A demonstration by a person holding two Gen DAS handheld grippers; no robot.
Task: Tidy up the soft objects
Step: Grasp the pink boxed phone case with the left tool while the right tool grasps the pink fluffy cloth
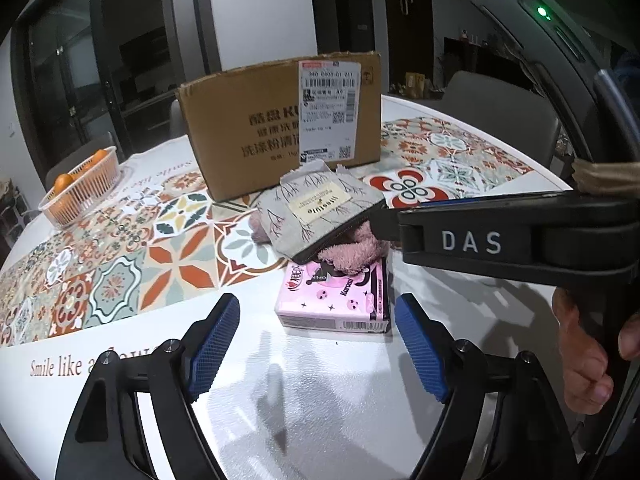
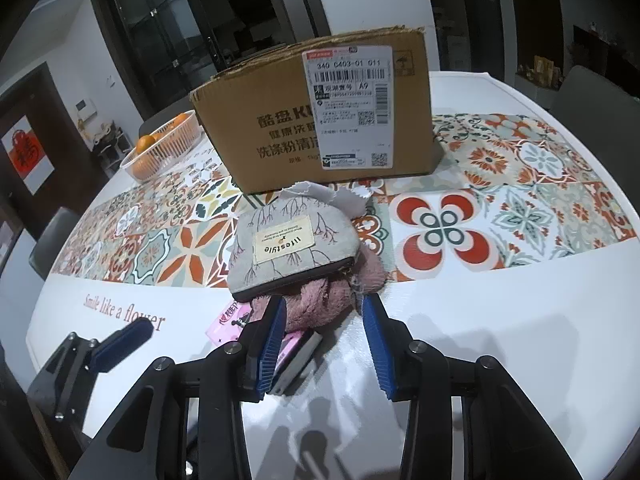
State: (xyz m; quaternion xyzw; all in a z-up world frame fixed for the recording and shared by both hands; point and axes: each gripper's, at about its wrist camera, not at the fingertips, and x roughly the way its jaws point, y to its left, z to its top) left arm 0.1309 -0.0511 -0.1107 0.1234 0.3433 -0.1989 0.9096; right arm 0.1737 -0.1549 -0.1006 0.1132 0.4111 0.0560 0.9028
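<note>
Tabletop (image 1: 320, 400) under both down-tilted grippers

A home dining room: round table (image 2: 500, 320) with patterned tablecloth (image 2: 520, 184), fruit basket (image 2: 160, 152) at left, dark chairs (image 2: 52, 240).

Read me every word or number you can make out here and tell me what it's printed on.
"lifestyle": patch on the grey pouch
"Smile like a flower": tablecloth
"340 C403-01 011", "A9": shipping label on the cardboard box
"Kuromi": pink tissue pack
"DAS": right gripper
Label's fine print: too small.
</note>
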